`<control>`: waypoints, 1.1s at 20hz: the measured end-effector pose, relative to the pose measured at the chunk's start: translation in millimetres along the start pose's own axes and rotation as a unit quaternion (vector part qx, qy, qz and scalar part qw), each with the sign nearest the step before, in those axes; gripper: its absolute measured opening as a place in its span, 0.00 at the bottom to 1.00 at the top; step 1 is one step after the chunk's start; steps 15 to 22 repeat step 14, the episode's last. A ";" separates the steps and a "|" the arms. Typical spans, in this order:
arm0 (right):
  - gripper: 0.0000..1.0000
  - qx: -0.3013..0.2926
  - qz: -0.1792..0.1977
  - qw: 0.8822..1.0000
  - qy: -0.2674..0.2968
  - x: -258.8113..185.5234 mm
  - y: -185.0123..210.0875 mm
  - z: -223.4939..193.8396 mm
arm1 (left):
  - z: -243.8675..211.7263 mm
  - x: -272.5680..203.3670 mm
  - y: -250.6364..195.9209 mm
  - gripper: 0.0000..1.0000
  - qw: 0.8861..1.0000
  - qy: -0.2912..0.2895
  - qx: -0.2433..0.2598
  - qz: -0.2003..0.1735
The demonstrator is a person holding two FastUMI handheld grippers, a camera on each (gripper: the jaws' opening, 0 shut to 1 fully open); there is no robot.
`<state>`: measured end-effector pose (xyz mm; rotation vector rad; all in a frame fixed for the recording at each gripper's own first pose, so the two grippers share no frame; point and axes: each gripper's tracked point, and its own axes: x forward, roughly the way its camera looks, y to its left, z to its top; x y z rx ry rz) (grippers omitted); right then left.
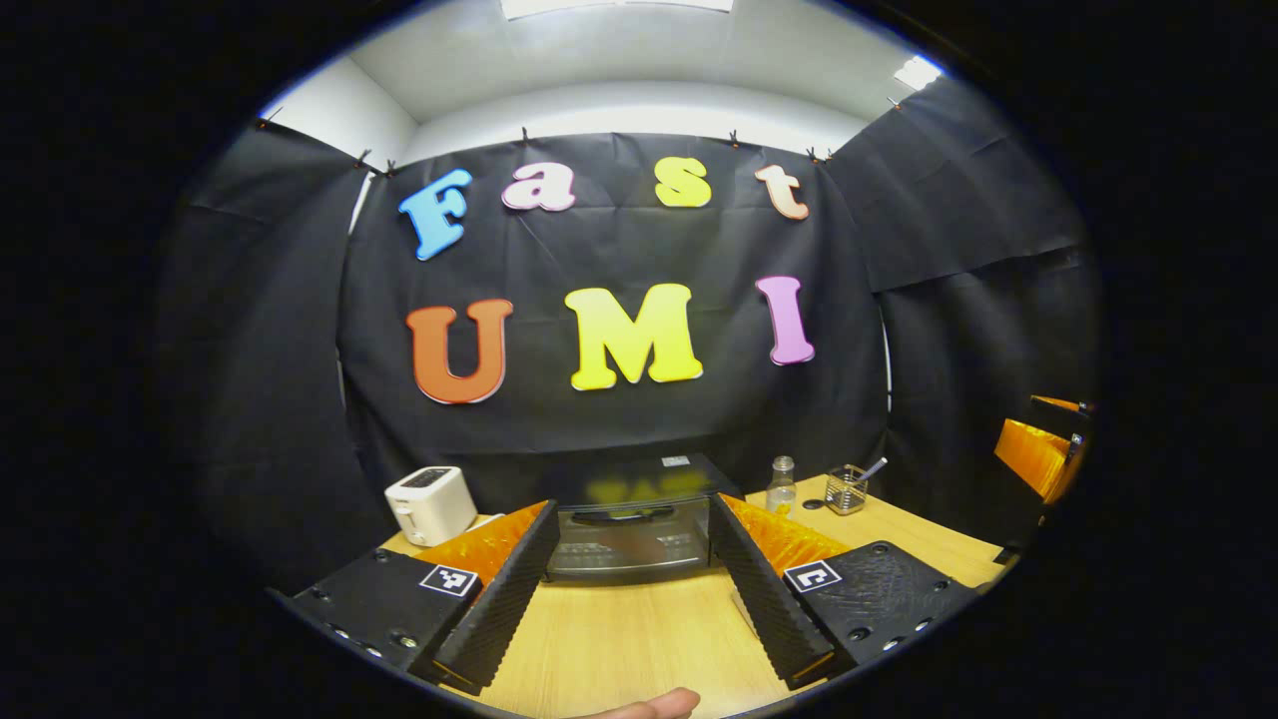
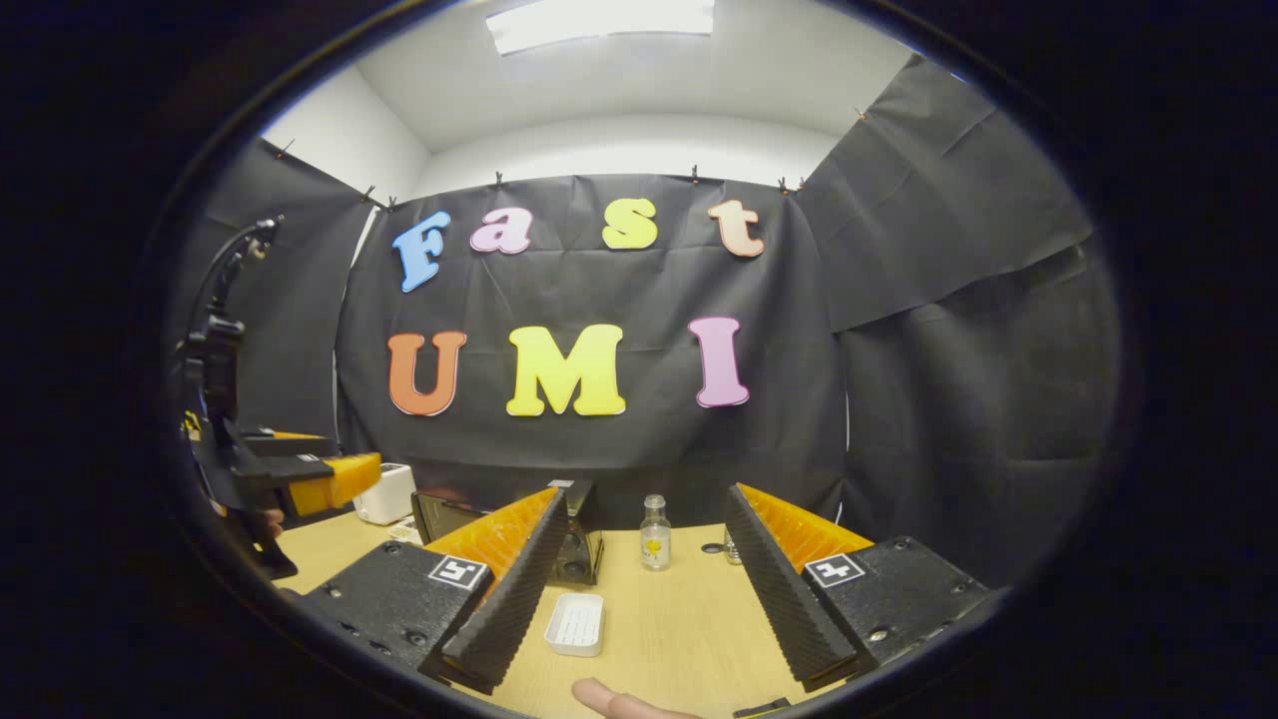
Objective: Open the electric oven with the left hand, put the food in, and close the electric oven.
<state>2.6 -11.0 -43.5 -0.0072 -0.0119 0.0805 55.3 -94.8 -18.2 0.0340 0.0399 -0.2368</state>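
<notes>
electric oven (image 1: 631,527) door shut, long side facing left gripper (image 1: 629,599), both grippers' jaws spread

So the table (image 1: 619,639) was a light wood top, and the electric oven (image 1: 631,519) sat on it at the back, right up near the black cloth wall, door shut with its handle across the top. Off to the oven's left there was a white toaster (image 1: 431,503), a bit apart from it. To the oven's right stood a small clear glass bottle (image 1: 782,484), and just past that a little wire mesh holder (image 1: 846,489) with something sticking out of it. In the right gripper view a small white ribbed tray (image 2: 575,624) lay flat on the wood in front of the oven, toward the near edge.
</notes>
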 end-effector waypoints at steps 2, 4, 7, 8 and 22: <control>1.00 -0.003 0.007 1.000 -0.005 -4.9 7.0 3.9 | 7.9 -22.1 10.6 0.96 1.000 -0.020 -0.008 0.021; 0.96 -0.006 0.015 1.000 -0.011 -10.3 14.9 6.5 | 6.5 -41.5 12.8 0.96 0.999 -0.029 -0.015 0.026; 1.00 -0.014 0.033 0.999 -0.017 -17.1 31.8 7.2 | -2.3 -68.8 17.6 0.95 0.999 -0.037 -0.018 0.036; 0.96 -0.020 0.039 0.999 -0.017 -18.8 37.7 4.8 | -4.4 -75.6 17.4 0.95 0.998 -0.041 -0.018 0.037; 1.00 -0.040 0.050 0.998 -0.023 -22.3 53.7 4.2 | -16.5 -89.1 17.2 0.95 0.998 -0.037 -0.030 0.037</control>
